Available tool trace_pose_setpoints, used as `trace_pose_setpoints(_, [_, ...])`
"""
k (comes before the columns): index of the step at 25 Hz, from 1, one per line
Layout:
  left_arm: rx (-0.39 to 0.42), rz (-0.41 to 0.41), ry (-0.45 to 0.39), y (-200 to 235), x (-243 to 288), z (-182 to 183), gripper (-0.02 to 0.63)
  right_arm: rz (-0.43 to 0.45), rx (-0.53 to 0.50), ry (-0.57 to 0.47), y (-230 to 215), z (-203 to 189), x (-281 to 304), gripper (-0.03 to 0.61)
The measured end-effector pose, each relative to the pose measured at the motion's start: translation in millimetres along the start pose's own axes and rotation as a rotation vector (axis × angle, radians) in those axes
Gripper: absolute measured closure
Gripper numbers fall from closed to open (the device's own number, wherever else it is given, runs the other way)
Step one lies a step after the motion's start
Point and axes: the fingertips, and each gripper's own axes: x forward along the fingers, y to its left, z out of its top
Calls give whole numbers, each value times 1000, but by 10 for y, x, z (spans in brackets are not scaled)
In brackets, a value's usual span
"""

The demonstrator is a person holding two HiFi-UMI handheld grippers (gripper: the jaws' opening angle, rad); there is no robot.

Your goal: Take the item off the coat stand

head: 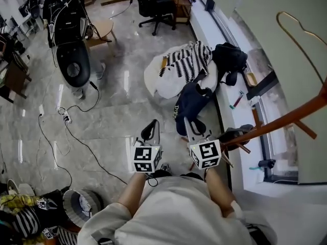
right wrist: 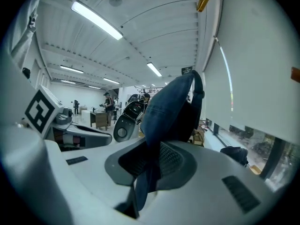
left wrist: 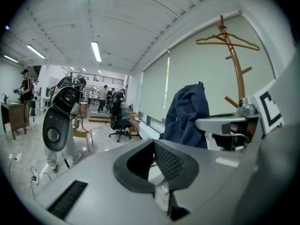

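Where the right gripper's [right wrist: 149,165] fingers [right wrist: 176,159] meet, the navy bag [right wrist: 168,108] is pinched.

Straight ahead of jaws: white beanbag [head: 161,80] on floor, black-white striped garment [head: 189,60] draped over it. Black bag [head: 230,57] touching that pile, ahead-right, against window ledge [head: 204,24]. Black office chair [head: 156,4] far ahead. Ahead-left, well apart: black oval-shelled machine [head: 73,63], person [head: 64,6] right behind it, wooden stool [head: 104,28] beside. Left of jaws: cable [head: 82,142] and power strip [head: 65,118] on marble floor [head: 112,111]. Behind-left: heap of clothes [head: 28,213].
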Motion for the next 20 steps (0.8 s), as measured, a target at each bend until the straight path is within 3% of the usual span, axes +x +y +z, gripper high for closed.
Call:
trace_pose_setpoints(4, [-13,53,-2,-129,-186,-47,604,61,-3,-21,100,8,-307,538])
trace_pose_setpoints(20, [26,26,-88,-1443,-1103,-99,604,103,-65,-65,335,-190,-1827,538])
